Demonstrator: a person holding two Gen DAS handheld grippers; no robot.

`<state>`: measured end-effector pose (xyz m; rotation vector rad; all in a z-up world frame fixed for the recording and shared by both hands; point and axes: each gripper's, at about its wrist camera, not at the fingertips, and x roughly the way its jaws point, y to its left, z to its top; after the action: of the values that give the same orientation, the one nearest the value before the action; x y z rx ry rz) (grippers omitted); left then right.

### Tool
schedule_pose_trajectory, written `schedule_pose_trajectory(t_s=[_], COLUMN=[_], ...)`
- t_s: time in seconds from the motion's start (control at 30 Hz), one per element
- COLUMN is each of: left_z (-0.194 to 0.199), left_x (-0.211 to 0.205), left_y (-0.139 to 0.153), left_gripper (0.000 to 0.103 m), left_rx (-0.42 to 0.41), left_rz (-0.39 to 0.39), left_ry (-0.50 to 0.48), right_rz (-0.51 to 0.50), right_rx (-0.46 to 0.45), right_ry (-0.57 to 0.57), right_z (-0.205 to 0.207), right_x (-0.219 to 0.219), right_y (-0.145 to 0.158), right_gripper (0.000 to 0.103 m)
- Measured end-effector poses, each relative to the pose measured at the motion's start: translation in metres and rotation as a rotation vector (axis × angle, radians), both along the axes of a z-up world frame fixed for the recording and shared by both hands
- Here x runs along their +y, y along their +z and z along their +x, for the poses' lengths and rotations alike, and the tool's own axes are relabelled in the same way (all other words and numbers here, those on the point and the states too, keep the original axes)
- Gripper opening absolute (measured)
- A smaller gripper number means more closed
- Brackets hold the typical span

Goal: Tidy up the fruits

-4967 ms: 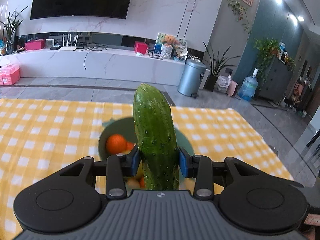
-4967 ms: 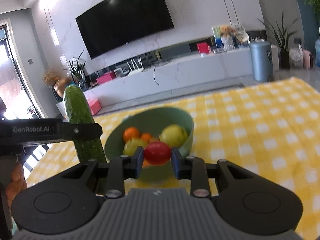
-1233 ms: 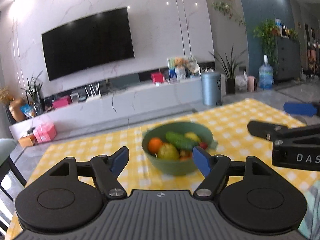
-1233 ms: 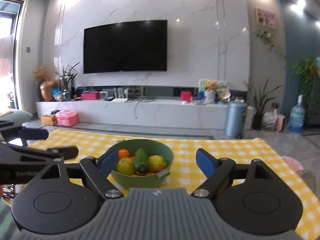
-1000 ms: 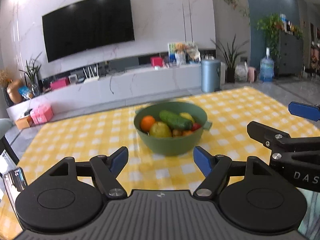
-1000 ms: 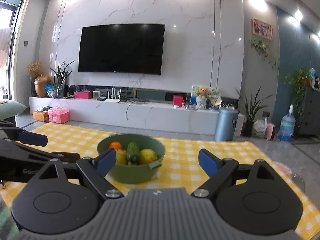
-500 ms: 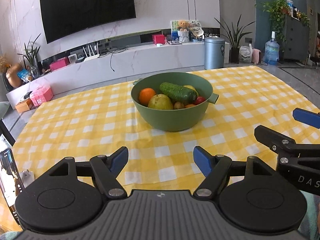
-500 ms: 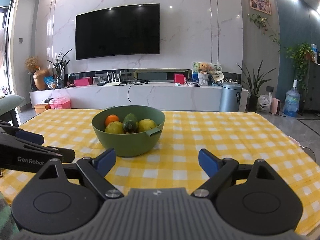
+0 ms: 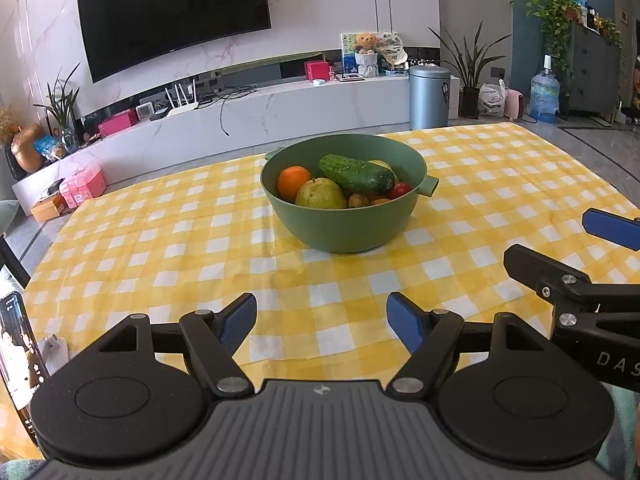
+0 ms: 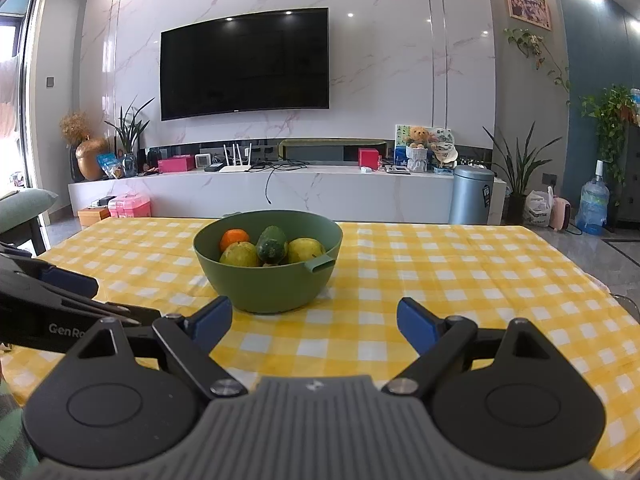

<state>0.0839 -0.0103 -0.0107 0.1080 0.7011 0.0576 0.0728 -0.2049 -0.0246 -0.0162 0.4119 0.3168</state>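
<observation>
At the table's near edge, the left gripper (image 9: 322,322) hangs released, its blue pads wide apart with only yellow checked tablecloth (image 9: 160,248) between them. The right gripper (image 10: 314,322) beside it is likewise spread wide and holds nothing. Farther in, toward the middle of the table, stands the green bowl (image 9: 352,228), well apart from both grippers. Inside it a cucumber (image 9: 356,175) lies across the top of the pile, with an orange (image 9: 293,182) on its left, a pear (image 9: 320,195) in front and a tomato (image 9: 400,189) near the right rim.
</observation>
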Motion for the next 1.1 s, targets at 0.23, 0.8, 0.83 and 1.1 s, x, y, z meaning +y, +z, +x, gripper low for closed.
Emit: schedule_pose_trajectory(t_s=[0.23, 0.8, 0.83, 1.1], left_z=[0.0003, 0.0006, 0.0005, 0.0004], left_x=[-0.0006, -0.0015, -0.0015, -0.0020], left_y=[0.0004, 0.0013, 0.0013, 0.0012], left_gripper=[0.087, 0.087, 0.087, 0.087], left_rx=[0.001, 0.002, 0.001, 0.004], left_rz=[0.002, 0.003, 0.003, 0.005], left_ry=[-0.001, -0.005, -0.005, -0.005], right_rz=[-0.001, 0.010, 0.010, 0.011], right_rx=[0.002, 0.014, 0.015, 0.016], right_ry=[0.006, 0.003, 0.003, 0.003], right_z=[-0.0008, 0.0019, 0.0020, 0.0022], right_x=[0.0002, -0.0018, -0.0018, -0.0020], right_y=[-0.0005, -0.0007, -0.0007, -0.0007], right_gripper=[0.086, 0.086, 0.086, 0.086])
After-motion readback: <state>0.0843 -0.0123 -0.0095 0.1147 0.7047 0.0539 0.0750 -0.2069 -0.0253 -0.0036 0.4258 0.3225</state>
